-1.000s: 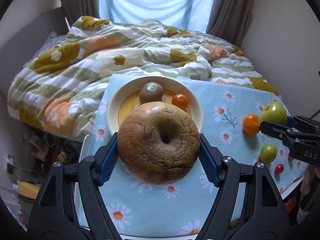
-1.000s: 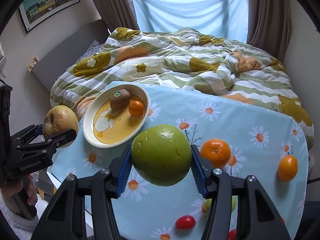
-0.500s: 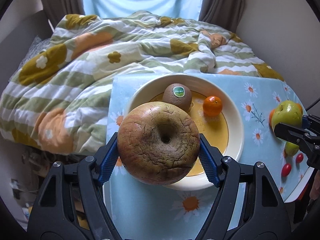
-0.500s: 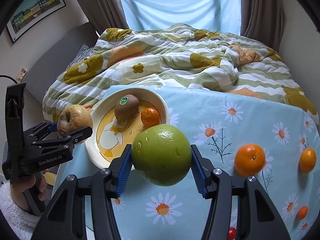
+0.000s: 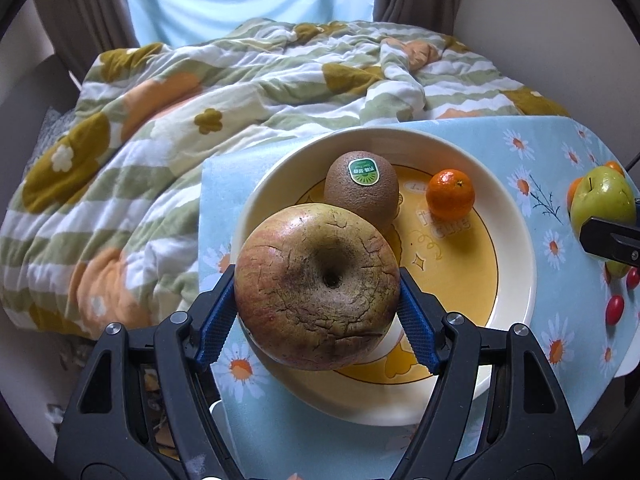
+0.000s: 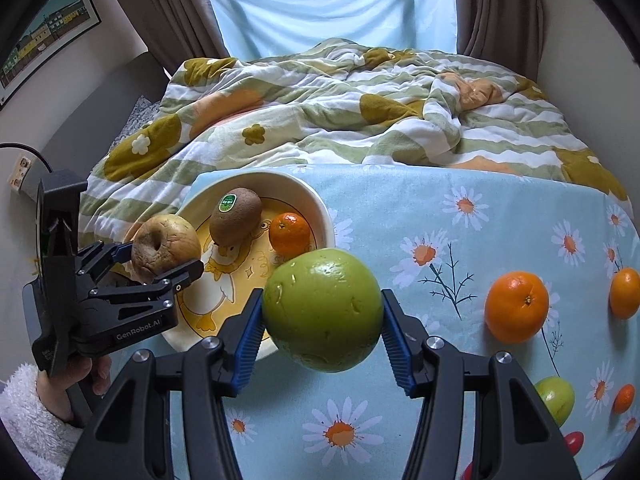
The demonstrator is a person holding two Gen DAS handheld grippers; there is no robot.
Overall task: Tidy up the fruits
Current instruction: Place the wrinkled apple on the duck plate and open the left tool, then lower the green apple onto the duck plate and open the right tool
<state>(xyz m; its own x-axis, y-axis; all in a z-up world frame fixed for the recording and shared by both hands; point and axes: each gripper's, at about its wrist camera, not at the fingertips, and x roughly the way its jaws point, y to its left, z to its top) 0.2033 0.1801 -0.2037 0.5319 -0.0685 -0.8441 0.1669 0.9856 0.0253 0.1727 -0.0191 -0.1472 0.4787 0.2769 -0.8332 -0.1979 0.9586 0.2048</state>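
Note:
My left gripper [image 5: 318, 304] is shut on a brown, cracked apple [image 5: 316, 286] and holds it over the near left rim of the cream and yellow plate [image 5: 516, 240]. A kiwi [image 5: 361, 188] with a green sticker and a small mandarin [image 5: 450, 194] lie in the plate. My right gripper [image 6: 322, 328] is shut on a green apple [image 6: 322, 310] and holds it above the cloth at the plate's [image 6: 320, 208] right edge. The left gripper [image 6: 160, 256] with the brown apple [image 6: 166, 248] shows at the left of the right wrist view.
The table has a light blue daisy cloth [image 6: 460, 248]. Two oranges [image 6: 516, 306] [image 6: 624, 292], a small green fruit [image 6: 556, 398] and red cherry tomatoes [image 6: 574, 442] lie at its right. A bed with a flowered quilt [image 6: 340, 112] lies beyond the table.
My left gripper has moved forward with the brown apple, now over the plate's near rim. My right gripper has moved left with the green apple, closer to the plate.

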